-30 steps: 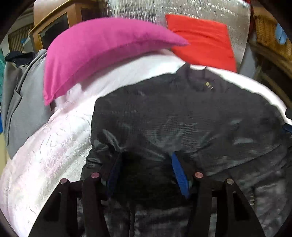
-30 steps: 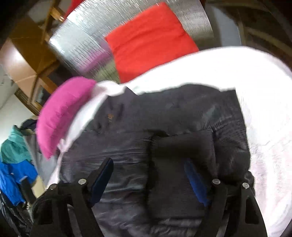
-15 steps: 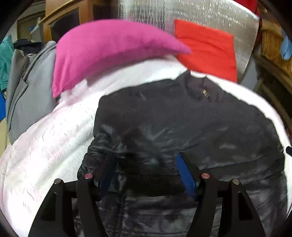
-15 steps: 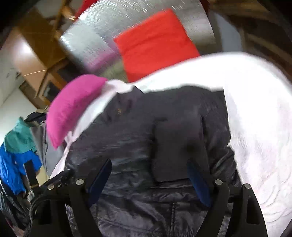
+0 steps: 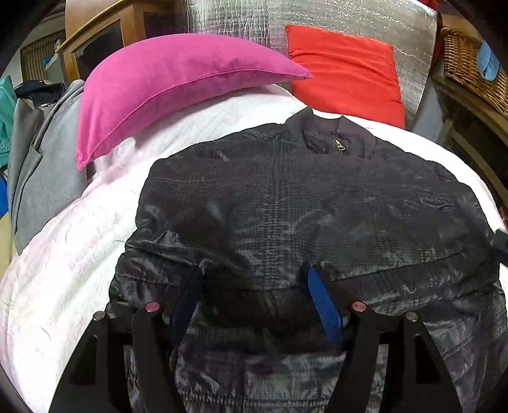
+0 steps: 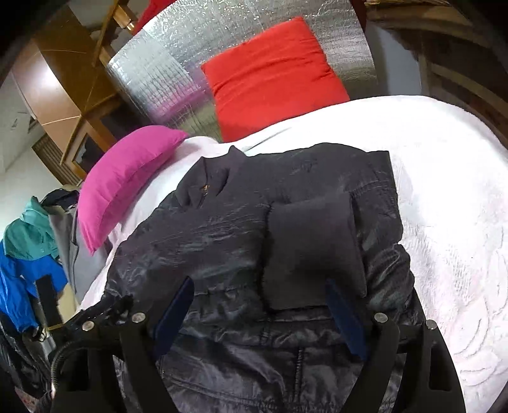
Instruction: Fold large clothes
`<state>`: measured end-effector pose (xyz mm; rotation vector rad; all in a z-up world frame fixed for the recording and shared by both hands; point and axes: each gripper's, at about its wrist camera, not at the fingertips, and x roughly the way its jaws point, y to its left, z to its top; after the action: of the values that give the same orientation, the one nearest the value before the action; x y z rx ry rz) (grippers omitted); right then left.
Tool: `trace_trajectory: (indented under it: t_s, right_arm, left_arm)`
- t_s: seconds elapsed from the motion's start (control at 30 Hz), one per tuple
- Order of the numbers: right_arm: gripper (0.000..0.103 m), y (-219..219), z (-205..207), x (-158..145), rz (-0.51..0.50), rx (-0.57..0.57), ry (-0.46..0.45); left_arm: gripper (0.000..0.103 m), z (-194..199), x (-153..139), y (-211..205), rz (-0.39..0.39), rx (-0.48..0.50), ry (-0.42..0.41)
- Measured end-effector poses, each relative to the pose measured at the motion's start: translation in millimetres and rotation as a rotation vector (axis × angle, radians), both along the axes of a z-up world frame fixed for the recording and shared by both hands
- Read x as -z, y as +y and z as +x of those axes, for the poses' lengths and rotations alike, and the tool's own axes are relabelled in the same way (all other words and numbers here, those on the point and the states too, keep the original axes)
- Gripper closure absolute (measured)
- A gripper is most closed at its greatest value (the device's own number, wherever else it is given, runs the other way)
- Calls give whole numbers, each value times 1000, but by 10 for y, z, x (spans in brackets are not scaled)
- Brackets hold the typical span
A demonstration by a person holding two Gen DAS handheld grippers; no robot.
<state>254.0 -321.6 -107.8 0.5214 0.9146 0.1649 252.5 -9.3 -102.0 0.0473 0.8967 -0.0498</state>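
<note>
A white textured bedspread is covering the bed and filling the lower left of the left wrist view and the right side of the right wrist view. Two cushions are sitting at the head of it: one magenta pillow lying across the upper left, and one red cushion leaning against a silver quilted foil panel at the top. A wooden cabinet is standing in the upper left corner, and one wicker basket is showing at the upper right edge. One grey garment is hanging over the left edge of the bed; in the right wrist view a teal and blue jacket is hanging at the far left.

One black quilted jacket is lying flat on the bedspread in the middle of both views, its collar and brass zip pull pointing towards the cushions. In the right wrist view a sleeve with a dark knit cuff is lying folded across the jacket's body, right of centre.

The left gripper is hovering at the bottom centre, its blue-padded tongs spread over the jacket's lower part and pinching nothing. The right gripper is likewise standing spread at the bottom of its view, with the cuff's lower edge between the blue pads, which are not pressing on it
</note>
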Motion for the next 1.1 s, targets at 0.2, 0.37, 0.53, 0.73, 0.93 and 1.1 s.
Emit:
trace_trajectory:
  t_s: [0.2,0.37,0.53,0.73,0.93,1.1]
  right_arm:
    - [15,22,-77,-152,-4,-28,-23]
    - [15,-100,-542,-465,19,-14,-93]
    - [15,-319,-1202,-609,65,30,-136]
    - [15,-535,-1965,-522,94,75,-130]
    - [15,-633,-2555,-311,139,123,-98]
    - [15,-622,-2823,-173,172,133,-81]
  left_arm:
    - [33,-94,-73,48,4,0,11]
    - [33,-320,-249,194,-4,-7,-10]
    - [33,-718,-435,384,-16,-19,-48]
    - [33,-1158,-471,622,-28,-57,-45]
    - [33,-1529,-378,779,-40,-94,-20]
    - [33,-1813,-290,900,-41,-116,-2]
